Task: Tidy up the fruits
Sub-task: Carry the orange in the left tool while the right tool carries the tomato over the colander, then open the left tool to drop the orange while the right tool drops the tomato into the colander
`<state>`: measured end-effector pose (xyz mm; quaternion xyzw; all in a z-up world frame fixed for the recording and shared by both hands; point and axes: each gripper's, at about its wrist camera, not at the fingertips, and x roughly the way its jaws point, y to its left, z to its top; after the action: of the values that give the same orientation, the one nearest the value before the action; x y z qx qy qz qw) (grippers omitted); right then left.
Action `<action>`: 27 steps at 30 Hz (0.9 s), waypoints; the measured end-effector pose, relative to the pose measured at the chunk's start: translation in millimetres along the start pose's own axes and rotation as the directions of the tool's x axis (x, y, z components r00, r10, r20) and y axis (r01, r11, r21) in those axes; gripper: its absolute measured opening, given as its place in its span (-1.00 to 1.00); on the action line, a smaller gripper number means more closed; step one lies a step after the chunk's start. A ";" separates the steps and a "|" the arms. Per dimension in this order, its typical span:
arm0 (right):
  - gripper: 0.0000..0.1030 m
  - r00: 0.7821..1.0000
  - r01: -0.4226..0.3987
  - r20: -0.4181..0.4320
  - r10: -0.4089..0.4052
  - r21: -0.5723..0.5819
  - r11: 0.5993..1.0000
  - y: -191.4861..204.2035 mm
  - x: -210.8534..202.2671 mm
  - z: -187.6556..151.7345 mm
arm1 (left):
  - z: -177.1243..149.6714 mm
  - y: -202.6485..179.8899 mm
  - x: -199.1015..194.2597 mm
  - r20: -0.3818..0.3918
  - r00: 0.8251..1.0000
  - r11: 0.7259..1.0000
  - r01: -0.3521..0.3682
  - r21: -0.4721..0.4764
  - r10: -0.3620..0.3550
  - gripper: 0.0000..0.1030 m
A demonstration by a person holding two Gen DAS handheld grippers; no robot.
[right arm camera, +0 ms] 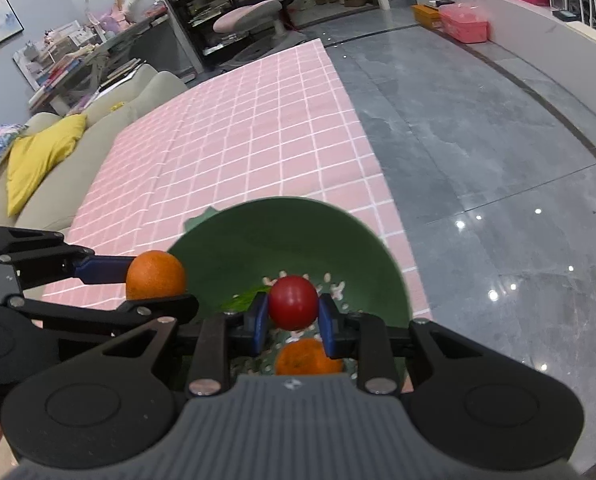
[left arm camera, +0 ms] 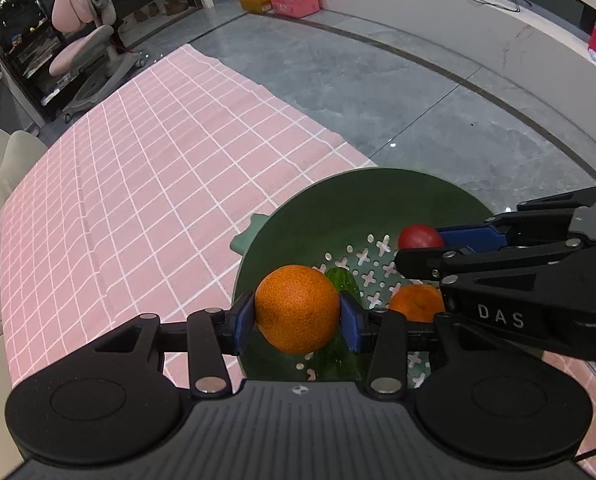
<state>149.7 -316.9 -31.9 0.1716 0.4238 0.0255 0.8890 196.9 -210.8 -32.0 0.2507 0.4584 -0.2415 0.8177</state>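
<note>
The desk (right arm camera: 238, 140) is covered with a pink cloth gridded in white. Beyond it lie grey glossy floor tiles (right arm camera: 478, 140), a beige sofa (right arm camera: 78, 168) with a yellow cushion (right arm camera: 38, 160), and a pink chair (left arm camera: 82, 36). A green perforated bowl (left arm camera: 338, 208) sits at the desk's near edge, containing one orange (left arm camera: 416, 302). The left hand-held gripper (left arm camera: 298, 316) clamps a second orange (left arm camera: 296, 308) over the bowl rim. The right hand-held gripper (right arm camera: 292, 320) clamps a red fruit (right arm camera: 293, 302) above the bowl.
</note>
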 end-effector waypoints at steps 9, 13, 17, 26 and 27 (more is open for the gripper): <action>-0.54 0.999 0.039 -0.013 -0.040 -0.031 0.999 1.1 13.5 -1.6 | -1.1 -3.2 14.4 -0.035 0.999 1.000 -0.017 0.024 0.018 -0.03; -0.54 0.999 0.044 -0.006 -0.045 -0.028 0.999 0.6 14.3 -0.5 | 1.3 -1.4 15.4 -0.046 0.999 1.000 -0.021 0.017 0.022 0.03; -0.36 0.999 0.040 -0.004 -0.040 -0.013 0.999 -1.5 12.6 1.7 | 4.2 1.4 11.8 -0.060 0.997 0.999 -0.048 0.010 0.049 0.09; -0.32 0.999 0.017 0.039 -0.017 -0.004 1.000 -2.5 -8.8 8.6 | 9.8 12.4 -32.3 0.043 0.998 0.998 -0.047 -0.050 0.049 0.48; -0.32 0.999 0.013 0.044 -0.012 -0.005 1.000 -2.2 -11.9 9.3 | 9.1 13.1 -38.1 0.053 0.997 0.997 -0.049 -0.055 0.052 0.48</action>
<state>148.9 -323.9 -18.3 0.1672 0.4052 0.0173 0.8986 193.1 -200.3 7.8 0.2337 0.4355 -0.2152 0.8423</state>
